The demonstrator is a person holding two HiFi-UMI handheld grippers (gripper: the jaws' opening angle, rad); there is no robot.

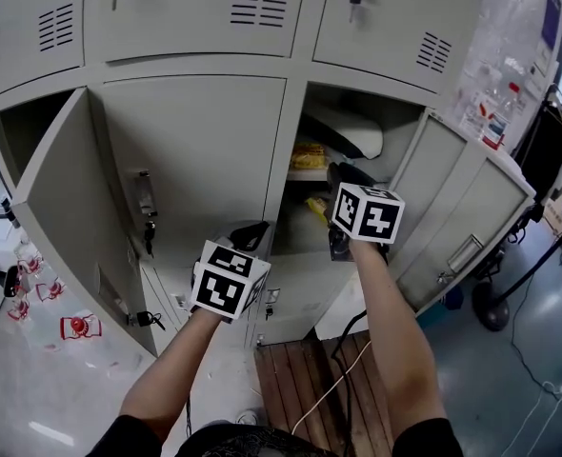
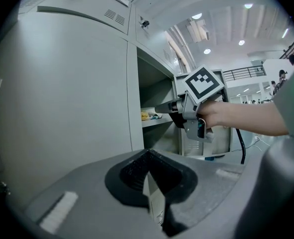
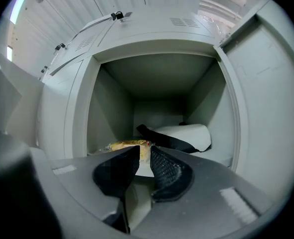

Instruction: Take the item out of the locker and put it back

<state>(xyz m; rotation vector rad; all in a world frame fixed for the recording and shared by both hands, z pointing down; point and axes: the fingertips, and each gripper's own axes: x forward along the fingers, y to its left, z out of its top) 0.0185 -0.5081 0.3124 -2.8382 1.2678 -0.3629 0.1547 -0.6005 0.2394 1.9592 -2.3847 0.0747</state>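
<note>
The head view looks steeply down at the grey metal locker bank (image 1: 193, 150), the right gripper view faces closely into its open compartment (image 3: 159, 81), which the left gripper view also catches obliquely.

Packet (image 3: 128, 145) on the locker shelf (image 3: 219, 157), another item (image 3: 189, 135) to its right, right gripper (image 3: 144, 151) just before.

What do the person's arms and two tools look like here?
The left tool and right tool are grey, each with a white cube bearing black square markers, and black textured pads. A black cable trails from the right one. The sleeves are short and black.
</note>
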